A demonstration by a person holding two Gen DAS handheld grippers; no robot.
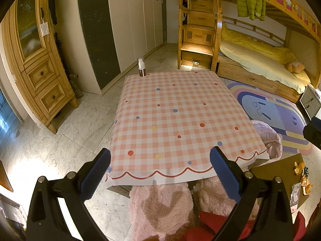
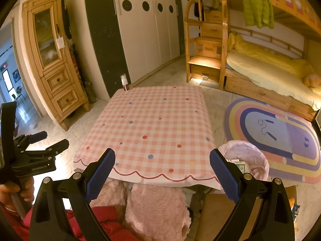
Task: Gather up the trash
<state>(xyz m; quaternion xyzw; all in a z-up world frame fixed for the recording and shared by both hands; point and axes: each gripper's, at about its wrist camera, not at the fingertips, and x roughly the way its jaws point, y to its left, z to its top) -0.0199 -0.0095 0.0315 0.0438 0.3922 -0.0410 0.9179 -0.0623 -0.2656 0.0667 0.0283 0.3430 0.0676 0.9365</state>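
Pink checked cloth covers the surface [image 1: 176, 116], which stands on a pale tiled floor [image 1: 66, 132] with a wardrobe [image 1: 138, 16] and a bunk bed [image 1: 260, 60] at the far side. One bottle [image 1: 141, 67] stands at the far left corner of the surface. Right of the near right corner sits a bin [image 2: 248, 160] lined with a pale bag, with paper trash [image 2: 239, 163] inside. More scraps [image 1: 303, 178] lie on a brown board near right. Both the left hand-held gripper [image 1: 160, 172] and the right hand-held gripper [image 2: 162, 172] hover spread wide at the near edge, holding nothing.
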